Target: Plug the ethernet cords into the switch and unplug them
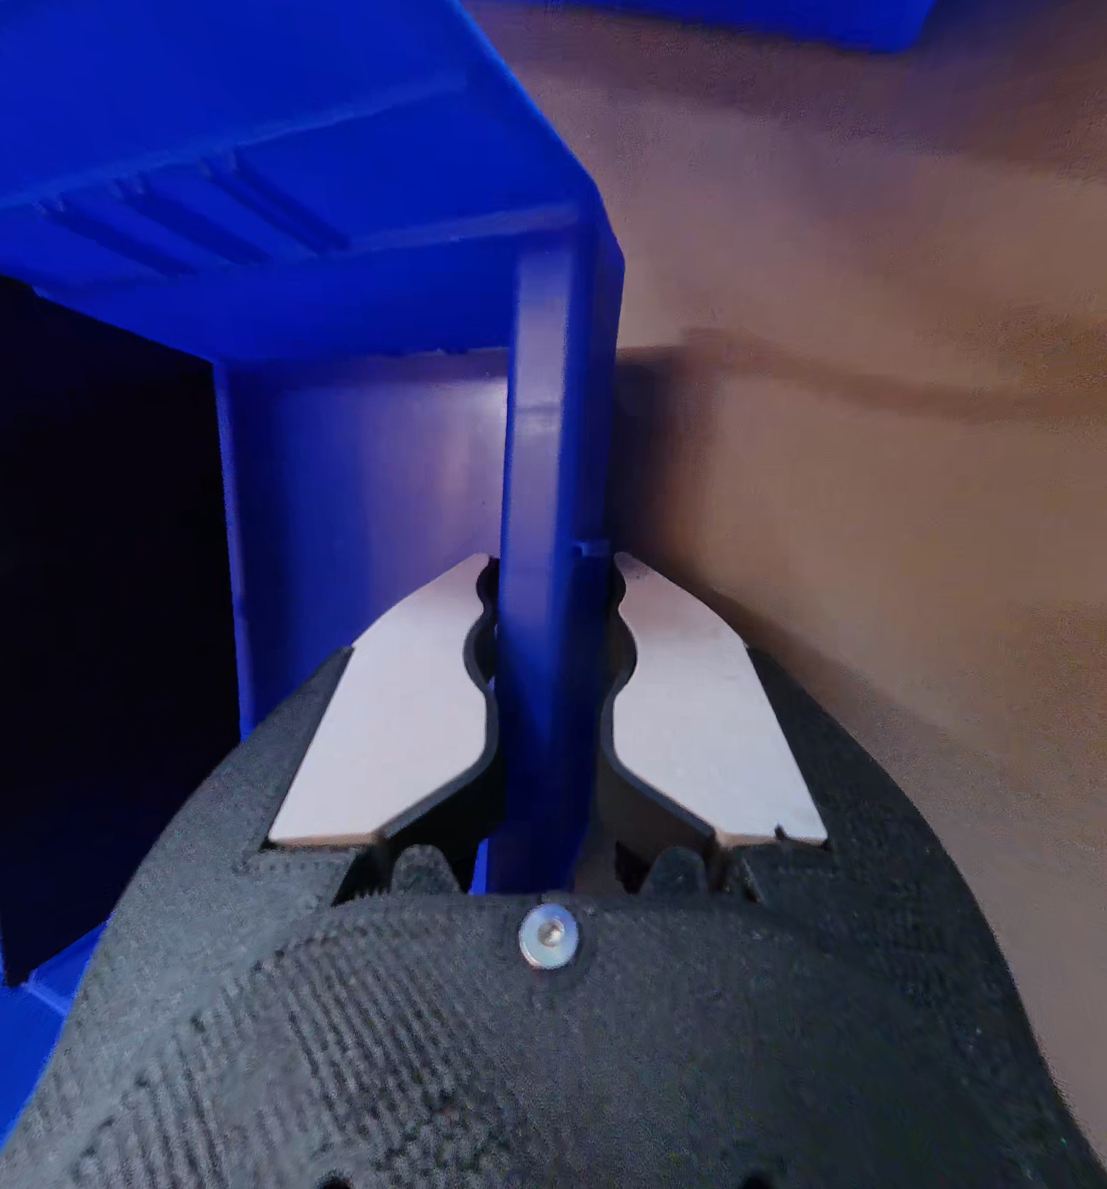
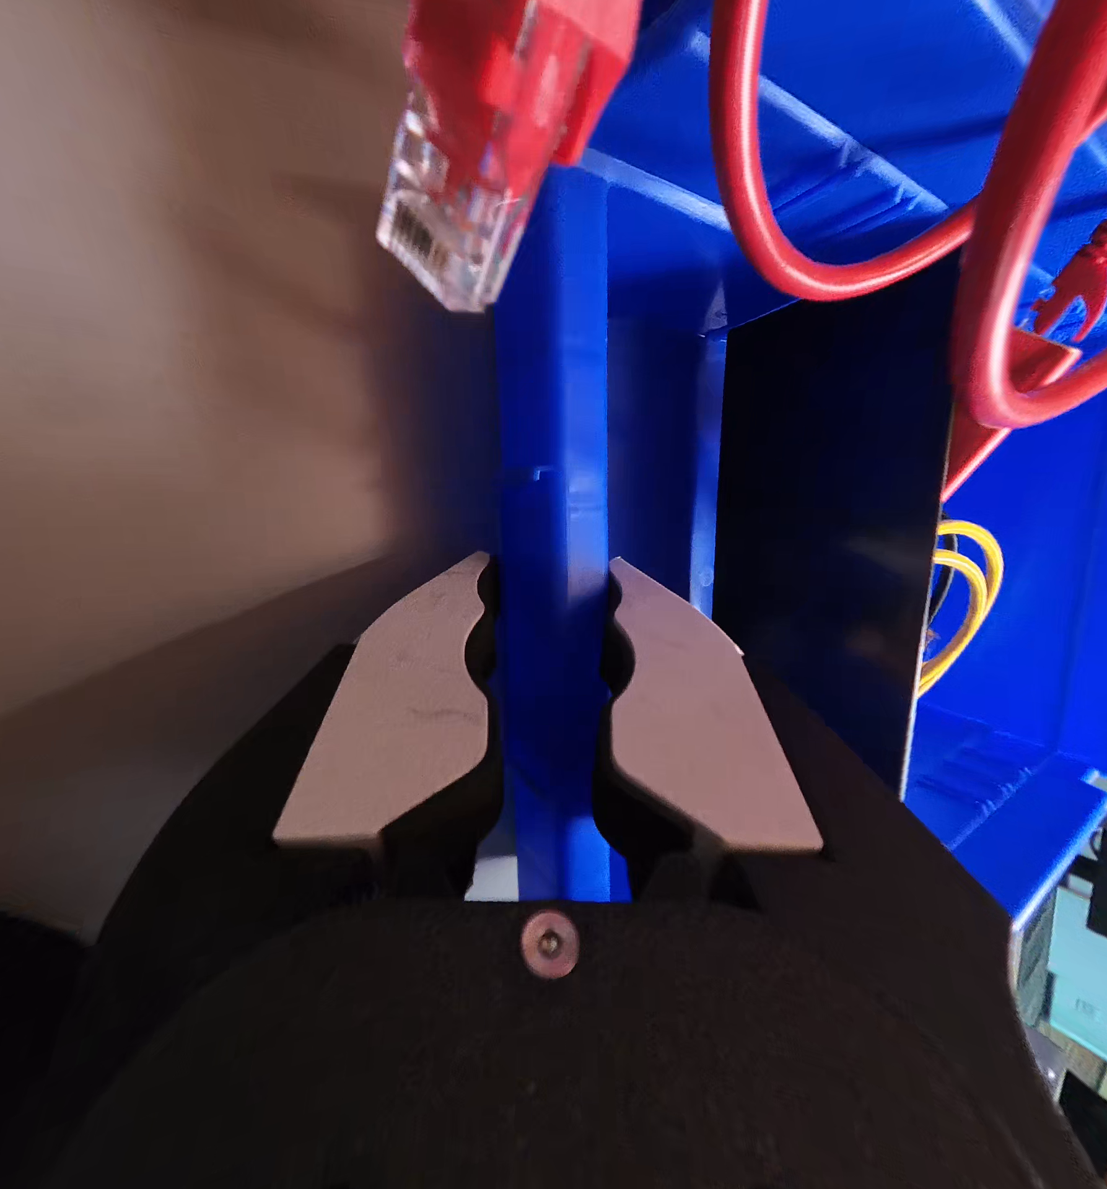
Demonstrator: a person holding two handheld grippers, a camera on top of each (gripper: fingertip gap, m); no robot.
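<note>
My left gripper (image 1: 550, 566) is shut on the wall of a blue plastic bin (image 1: 557, 450); the rim runs up between its fingers. My right gripper (image 2: 550, 563) is shut on a wall of the blue bin (image 2: 554, 399) too. A red ethernet cord (image 2: 750, 212) loops over the bin at the upper right of the right wrist view. Its clear plug with a red boot (image 2: 460, 193) hangs just above and left of the right gripper's fingertips. A black flat box (image 2: 827, 547) stands inside the bin; the same kind of black box (image 1: 87, 579) shows in the left wrist view. No ports are visible.
Yellow cords (image 2: 962, 605) lie in the bin behind the black box. A brown blurred surface (image 1: 892, 515) fills the side of each view outside the bin. Some light-coloured equipment (image 2: 1091, 1004) shows at the lower right of the right wrist view.
</note>
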